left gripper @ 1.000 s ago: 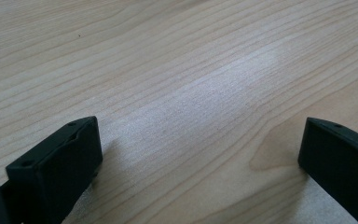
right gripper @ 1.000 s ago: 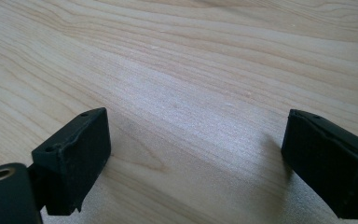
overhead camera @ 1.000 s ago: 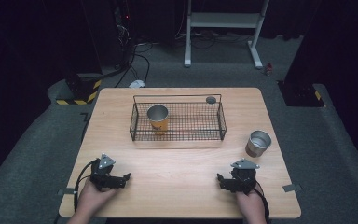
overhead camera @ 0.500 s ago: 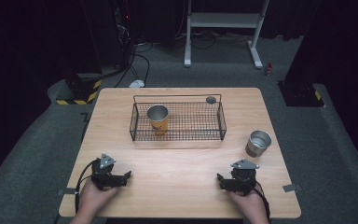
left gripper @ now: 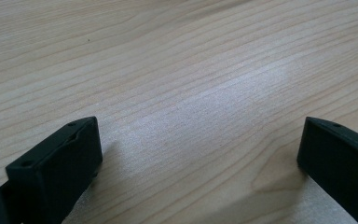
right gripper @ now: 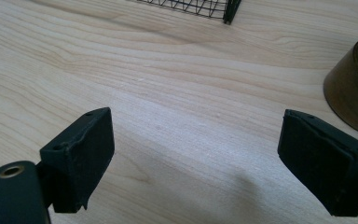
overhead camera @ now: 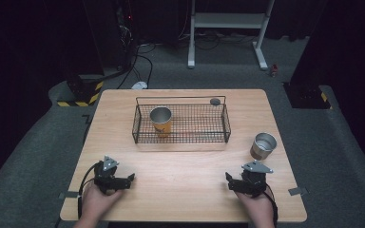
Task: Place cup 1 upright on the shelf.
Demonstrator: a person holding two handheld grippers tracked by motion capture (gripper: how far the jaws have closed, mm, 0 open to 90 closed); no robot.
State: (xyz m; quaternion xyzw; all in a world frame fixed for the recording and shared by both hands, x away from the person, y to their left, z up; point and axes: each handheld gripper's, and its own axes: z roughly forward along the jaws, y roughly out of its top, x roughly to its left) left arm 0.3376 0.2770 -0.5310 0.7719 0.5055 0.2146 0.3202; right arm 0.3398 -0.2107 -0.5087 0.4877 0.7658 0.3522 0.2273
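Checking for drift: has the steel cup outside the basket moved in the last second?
No. The steel cup sits at the same spot right of the wire basket.

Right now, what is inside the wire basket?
The basket holds one upright orange cup near its left end; the cup's inside looks grey, contents unclear. A small dark disc sits at the far rim.

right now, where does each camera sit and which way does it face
high view: above the person's side, looking forward and down on the light wooden table; hands, left gripper, right gripper.
left gripper view: low over bare wood; its open black jaws.
right gripper view: low, facing the black wire basket and silver metal cup; its open jaws.
shared: high and right gripper views both show that basket and cup.
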